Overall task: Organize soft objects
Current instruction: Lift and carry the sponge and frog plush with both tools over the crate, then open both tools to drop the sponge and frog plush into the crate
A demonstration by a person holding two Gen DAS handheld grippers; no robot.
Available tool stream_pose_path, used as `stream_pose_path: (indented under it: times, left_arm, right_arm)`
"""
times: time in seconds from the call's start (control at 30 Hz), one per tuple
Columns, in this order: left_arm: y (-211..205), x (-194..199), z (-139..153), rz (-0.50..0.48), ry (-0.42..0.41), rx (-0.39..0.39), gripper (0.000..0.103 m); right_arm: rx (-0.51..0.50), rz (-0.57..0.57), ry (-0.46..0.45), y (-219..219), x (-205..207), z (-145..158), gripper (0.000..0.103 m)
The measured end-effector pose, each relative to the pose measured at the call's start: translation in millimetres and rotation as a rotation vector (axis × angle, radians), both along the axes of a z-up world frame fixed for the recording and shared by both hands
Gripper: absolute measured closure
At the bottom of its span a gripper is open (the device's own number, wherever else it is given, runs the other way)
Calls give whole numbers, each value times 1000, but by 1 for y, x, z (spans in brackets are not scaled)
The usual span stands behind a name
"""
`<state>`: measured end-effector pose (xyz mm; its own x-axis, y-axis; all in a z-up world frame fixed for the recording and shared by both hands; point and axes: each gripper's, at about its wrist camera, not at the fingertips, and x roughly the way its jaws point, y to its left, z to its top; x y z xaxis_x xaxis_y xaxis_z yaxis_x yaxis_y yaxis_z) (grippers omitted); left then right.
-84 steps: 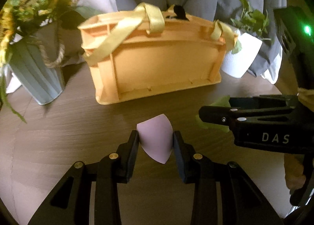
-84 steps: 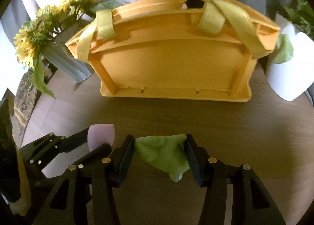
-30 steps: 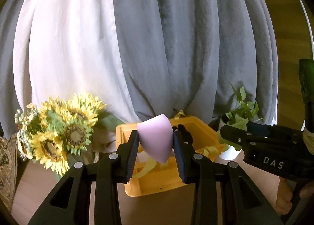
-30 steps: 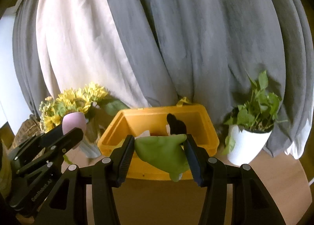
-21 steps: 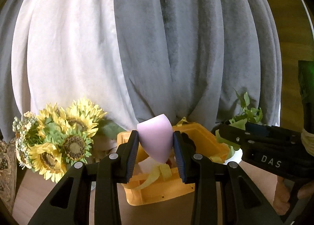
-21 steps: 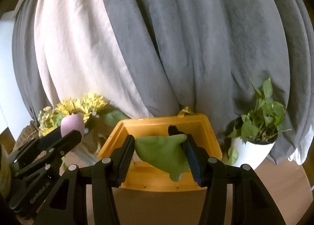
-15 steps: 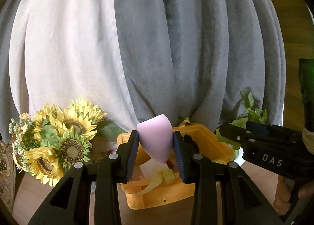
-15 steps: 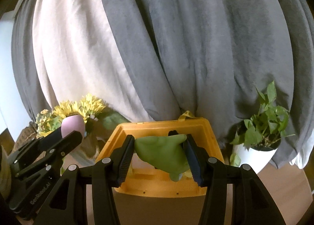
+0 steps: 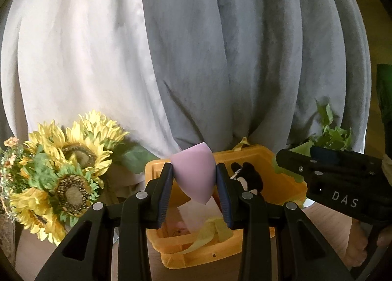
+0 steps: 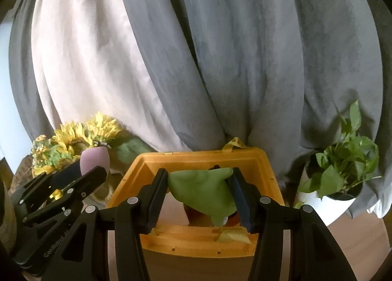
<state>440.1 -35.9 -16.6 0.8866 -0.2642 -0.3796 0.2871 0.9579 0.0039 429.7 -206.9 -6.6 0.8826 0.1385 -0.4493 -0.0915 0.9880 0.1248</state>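
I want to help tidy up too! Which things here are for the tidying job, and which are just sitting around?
For the job:
- pink teardrop-shaped foam sponge, in the left gripper
- floppy green soft toy, in the right gripper
- orange plastic basket with yellow straps

Just sitting around:
- bunch of yellow sunflowers
- leafy green plant in a white pot
- grey and white curtains

Quick count: two grippers, the left gripper [image 9: 194, 184] and the right gripper [image 10: 200, 189]. One lilac sponge [image 9: 193, 174], one green soft toy [image 10: 204, 191], one yellow bin [image 10: 265, 173] with a black item [image 9: 251, 178] inside. One sunflower bunch [image 9: 61, 175], at least three blooms. One potted plant [image 10: 343, 165]. Two curtains: one white curtain [image 9: 73, 60], one grey curtain [image 9: 245, 48].
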Motion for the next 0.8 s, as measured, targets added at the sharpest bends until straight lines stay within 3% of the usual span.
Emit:
stream_pose_path:
  times: [0.8]
  left_arm:
    - [-21, 64, -67, -31, 202, 62, 67]
  right_arm:
    - [-8, 7, 180, -5, 61, -64, 50]
